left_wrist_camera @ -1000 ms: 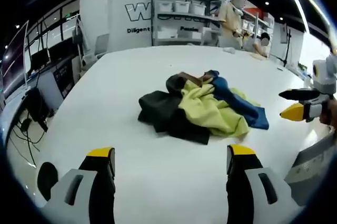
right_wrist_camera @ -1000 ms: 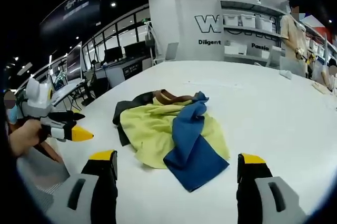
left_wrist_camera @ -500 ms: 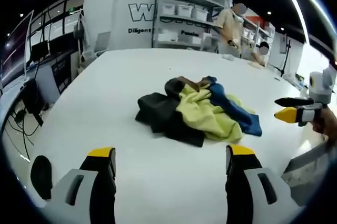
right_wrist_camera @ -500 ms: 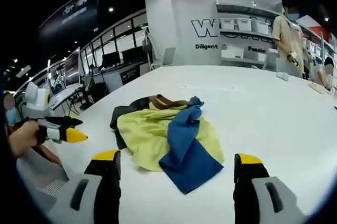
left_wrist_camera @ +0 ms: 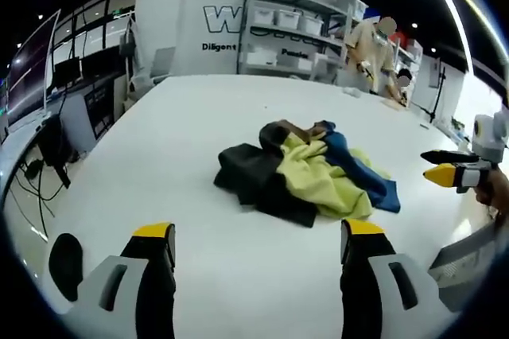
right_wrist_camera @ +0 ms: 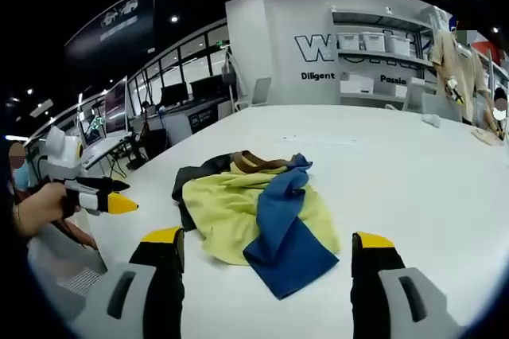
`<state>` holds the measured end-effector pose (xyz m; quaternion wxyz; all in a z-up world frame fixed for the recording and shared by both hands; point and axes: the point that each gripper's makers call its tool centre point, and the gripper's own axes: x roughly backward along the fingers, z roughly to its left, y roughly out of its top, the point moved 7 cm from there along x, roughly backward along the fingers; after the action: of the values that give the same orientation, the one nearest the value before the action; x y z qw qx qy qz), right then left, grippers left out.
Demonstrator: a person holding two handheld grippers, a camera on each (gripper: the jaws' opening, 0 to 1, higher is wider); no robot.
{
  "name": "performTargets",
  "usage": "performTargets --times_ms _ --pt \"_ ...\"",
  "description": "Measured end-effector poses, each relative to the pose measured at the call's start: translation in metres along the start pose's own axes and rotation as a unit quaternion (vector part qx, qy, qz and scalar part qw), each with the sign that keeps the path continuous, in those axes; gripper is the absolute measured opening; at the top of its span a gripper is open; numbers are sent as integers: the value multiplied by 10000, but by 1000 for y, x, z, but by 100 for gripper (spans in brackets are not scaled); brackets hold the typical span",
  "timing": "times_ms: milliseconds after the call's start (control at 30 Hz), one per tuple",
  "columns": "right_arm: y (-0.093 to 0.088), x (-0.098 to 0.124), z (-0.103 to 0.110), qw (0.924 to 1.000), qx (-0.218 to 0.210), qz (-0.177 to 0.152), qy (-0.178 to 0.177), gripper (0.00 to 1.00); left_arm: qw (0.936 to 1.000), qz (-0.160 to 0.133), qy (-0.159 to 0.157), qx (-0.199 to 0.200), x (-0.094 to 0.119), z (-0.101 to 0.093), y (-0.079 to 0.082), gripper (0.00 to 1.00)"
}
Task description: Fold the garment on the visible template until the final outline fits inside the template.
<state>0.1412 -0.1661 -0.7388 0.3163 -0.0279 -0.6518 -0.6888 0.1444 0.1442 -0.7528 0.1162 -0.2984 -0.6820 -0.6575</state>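
Observation:
A crumpled garment (left_wrist_camera: 306, 172) of black, yellow and blue cloth with a brown collar lies in a heap on the white table (left_wrist_camera: 183, 124). In the right gripper view the same garment (right_wrist_camera: 258, 212) shows its yellow and blue panels nearest me. My left gripper (left_wrist_camera: 258, 235) hovers open above the table, short of the heap, nothing between its yellow-tipped fingers. Just before the blue panel, my right gripper (right_wrist_camera: 266, 242) is open and holds nothing. Each gripper appears in the other's view: the right gripper (left_wrist_camera: 445, 170) and the left gripper (right_wrist_camera: 107, 200), each held in a hand.
Shelving (left_wrist_camera: 294, 33) with white bins stands behind the table's far edge, with people beside it (left_wrist_camera: 370, 48). Desks with monitors (right_wrist_camera: 171, 88) line the left side. A grey box corner (left_wrist_camera: 469, 255) sits at the near right table edge.
Both views shifted slightly as the hands moved; the heap sits a little farther right in the left gripper view. The garment itself has not moved, and both grippers stay open.

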Motion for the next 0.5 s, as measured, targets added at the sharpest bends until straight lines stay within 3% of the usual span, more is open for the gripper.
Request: performTargets --times_ms 267,500 --pt "-2 -1 5 9999 130 66 27 88 9999 -34 -76 -58 0 -2 4 83" --pt "1 -4 10 9998 64 161 123 84 9999 47 -93 -59 -2 3 7 82"
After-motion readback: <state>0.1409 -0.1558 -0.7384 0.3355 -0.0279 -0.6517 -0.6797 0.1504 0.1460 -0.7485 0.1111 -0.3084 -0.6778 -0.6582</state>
